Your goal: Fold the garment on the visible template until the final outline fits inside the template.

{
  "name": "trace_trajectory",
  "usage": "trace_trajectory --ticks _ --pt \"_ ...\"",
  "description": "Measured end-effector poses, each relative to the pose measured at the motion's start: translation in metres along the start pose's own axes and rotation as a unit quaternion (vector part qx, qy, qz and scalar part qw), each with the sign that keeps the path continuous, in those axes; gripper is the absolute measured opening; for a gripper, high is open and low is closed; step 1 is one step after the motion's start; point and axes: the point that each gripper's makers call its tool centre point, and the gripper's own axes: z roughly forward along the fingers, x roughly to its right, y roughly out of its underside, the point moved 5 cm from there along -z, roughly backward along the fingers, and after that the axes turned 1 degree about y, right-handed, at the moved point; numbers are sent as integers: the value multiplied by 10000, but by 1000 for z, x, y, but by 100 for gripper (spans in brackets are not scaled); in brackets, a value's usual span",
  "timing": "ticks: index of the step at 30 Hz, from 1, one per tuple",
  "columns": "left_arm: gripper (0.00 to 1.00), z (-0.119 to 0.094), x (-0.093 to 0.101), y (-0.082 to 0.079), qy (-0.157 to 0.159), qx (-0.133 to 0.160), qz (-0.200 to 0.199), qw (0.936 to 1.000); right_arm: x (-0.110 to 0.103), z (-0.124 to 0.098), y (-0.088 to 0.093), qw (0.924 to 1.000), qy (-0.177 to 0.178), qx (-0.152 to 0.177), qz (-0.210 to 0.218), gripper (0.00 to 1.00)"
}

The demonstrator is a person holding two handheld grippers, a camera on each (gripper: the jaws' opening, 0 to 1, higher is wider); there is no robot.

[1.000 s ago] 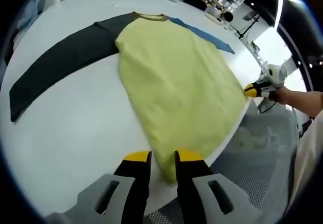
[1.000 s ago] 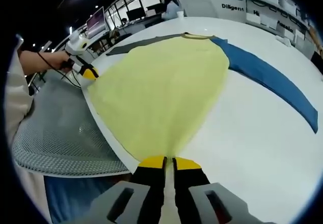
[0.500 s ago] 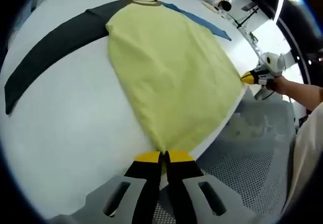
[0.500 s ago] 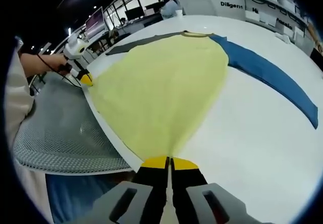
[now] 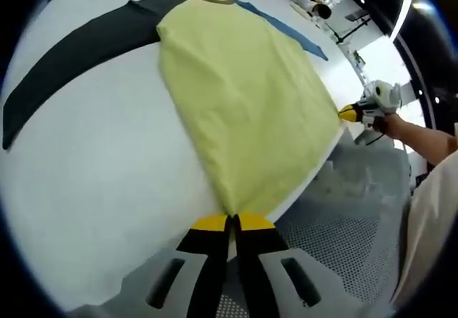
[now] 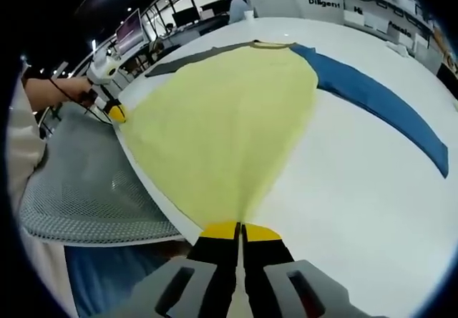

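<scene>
White bench (image 5: 93, 182) carries the work, with a grey mesh surface (image 6: 79, 189) just off its near edge. Left tongs (image 5: 232, 223) are pinched closed on one hem corner of the garment (image 5: 243, 96), their yellow tips meeting over the cloth at the bench edge. Right tongs (image 6: 239, 230) are likewise clamped tight on the other hem corner of the garment (image 6: 229, 117). Each pair also shows in the other's view, at the far hem corner.

From the two gripped corners the garment runs away across the bench, its long axis pointing from hem to collar, the collar farthest from the tongs. Its body is pale yellow, mostly flat with soft ripples, and narrows toward each pinched corner. A dark grey sleeve (image 5: 79, 53) stretches out from the collar on one side, a blue sleeve (image 6: 379, 107) on the other, both lying flat on the bench.

Beyond the collar stand desks, monitors and a seated person, well apart from the garment.
</scene>
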Motion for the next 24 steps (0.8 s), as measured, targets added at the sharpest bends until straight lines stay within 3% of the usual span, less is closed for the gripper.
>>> trace_trajectory --ticks 8,11,16,24 --pt "9 0 -3 1 -3 -51 52 10000 0 -1 0 10000 -35 -39 -24 0" --pt "11 -7 -9 -3 -23 71 -52 10000 2 -3 -1 10000 0 -12 -22 0" --pt "10 -22 -27 -16 -169 308 -201 9992 4 -5 -2 10000 21 39 5 0" --pt "16 -40 -63 -53 -710 839 -165 9938 7 -5 -8 9998 113 146 -32 0"
